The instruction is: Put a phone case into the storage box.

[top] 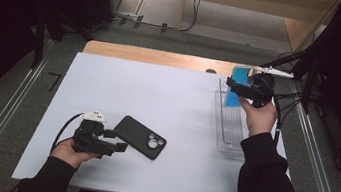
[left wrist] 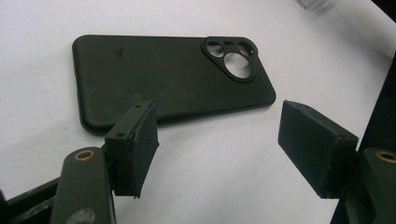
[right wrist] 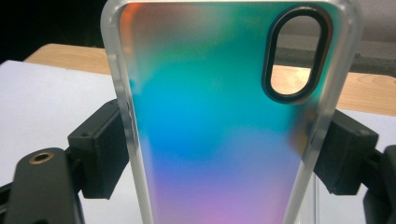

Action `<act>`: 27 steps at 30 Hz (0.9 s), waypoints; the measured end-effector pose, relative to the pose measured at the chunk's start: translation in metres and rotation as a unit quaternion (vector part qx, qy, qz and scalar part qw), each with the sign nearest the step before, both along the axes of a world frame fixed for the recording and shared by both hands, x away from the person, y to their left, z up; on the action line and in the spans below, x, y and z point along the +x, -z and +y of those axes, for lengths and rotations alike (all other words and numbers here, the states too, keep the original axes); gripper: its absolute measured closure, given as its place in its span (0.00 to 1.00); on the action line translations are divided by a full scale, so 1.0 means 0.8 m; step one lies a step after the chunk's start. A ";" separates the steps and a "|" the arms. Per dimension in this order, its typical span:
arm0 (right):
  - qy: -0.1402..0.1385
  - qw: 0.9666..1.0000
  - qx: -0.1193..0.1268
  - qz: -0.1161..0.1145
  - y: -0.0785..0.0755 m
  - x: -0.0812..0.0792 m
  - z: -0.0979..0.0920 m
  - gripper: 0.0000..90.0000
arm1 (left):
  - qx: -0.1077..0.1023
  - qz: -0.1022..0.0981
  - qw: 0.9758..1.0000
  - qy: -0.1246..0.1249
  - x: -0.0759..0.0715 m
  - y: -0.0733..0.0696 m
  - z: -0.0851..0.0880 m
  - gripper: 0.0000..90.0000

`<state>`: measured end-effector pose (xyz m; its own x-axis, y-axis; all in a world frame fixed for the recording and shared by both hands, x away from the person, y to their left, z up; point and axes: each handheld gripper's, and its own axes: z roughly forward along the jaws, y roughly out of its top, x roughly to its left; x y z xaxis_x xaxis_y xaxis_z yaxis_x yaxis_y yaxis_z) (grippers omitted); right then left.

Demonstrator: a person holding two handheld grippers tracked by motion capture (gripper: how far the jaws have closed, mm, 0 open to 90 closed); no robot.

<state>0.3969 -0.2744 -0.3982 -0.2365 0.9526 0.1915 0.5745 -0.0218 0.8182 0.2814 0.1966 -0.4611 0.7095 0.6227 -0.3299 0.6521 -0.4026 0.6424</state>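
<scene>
A big white sheet covers the wooden tabletop (top: 114, 50), and a strip of bare wood shows along the far edge. On the near left part of the sheet lies a black phone case with round camera holes (top: 140, 136), flat and back side up. The left tool (top: 115, 146) is held low in the person's left hand (top: 69, 152), just beside the near end of that black phone case. In the left gripper view, the left tool (left wrist: 217, 140) has its two black jaws spread wide, with only the white sheet between them. The black phone case (left wrist: 168, 77) lies just past the jaw tips, and one jaw covers a bit of its near edge; I cannot tell if they touch. Over on the right side, a clear plastic tray (top: 229, 134) sits on the sheet, long and narrow. The person's right hand (top: 259, 116) holds the right tool (top: 234, 87) up over the far end of that tray. The right tool is squeezed onto a shiny rainbow phone case with a frosted clear rim (top: 234, 87). In the right gripper view, the right tool (right wrist: 224, 154) has one black jaw pressed on each long side of the rainbow phone case (right wrist: 219, 121), which stands upright with its long oval camera hole up at the top. Both arms wear dark sleeves.
</scene>
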 end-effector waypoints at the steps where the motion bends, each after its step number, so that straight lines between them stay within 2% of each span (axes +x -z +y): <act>1: 0.001 1.000 0.000 0.001 0.000 0.003 -0.001 0.17 | 0.000 -0.001 1.000 0.000 0.000 0.000 0.000 0.32; 11: 0.015 1.000 0.004 0.007 0.002 0.036 -0.009 0.17 | 0.006 0.002 1.000 0.004 0.003 0.004 -0.003 0.32; 17: 0.025 1.000 0.002 0.003 -0.001 0.055 -0.010 0.17 | 0.005 0.006 1.000 0.006 0.005 0.005 -0.006 0.32; 22: 0.024 1.000 0.000 0.008 0.007 0.076 -0.009 0.17 | 0.005 0.006 1.000 0.006 0.005 0.005 -0.006 0.32; 24: 0.028 1.000 0.004 0.010 0.009 0.081 -0.009 0.17 | 0.004 0.006 1.000 0.005 0.005 0.005 -0.005 0.32; 27: 0.037 0.999 -0.004 0.011 0.014 0.090 -0.010 0.17 | 0.003 0.006 1.000 0.004 0.005 0.005 -0.005 0.32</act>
<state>0.4687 -0.2822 -0.4092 -0.1614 0.9687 0.1885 0.5894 -0.0586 0.8057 0.2854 0.1926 -0.4652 0.7103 0.6195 -0.3342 0.6566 -0.4122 0.6316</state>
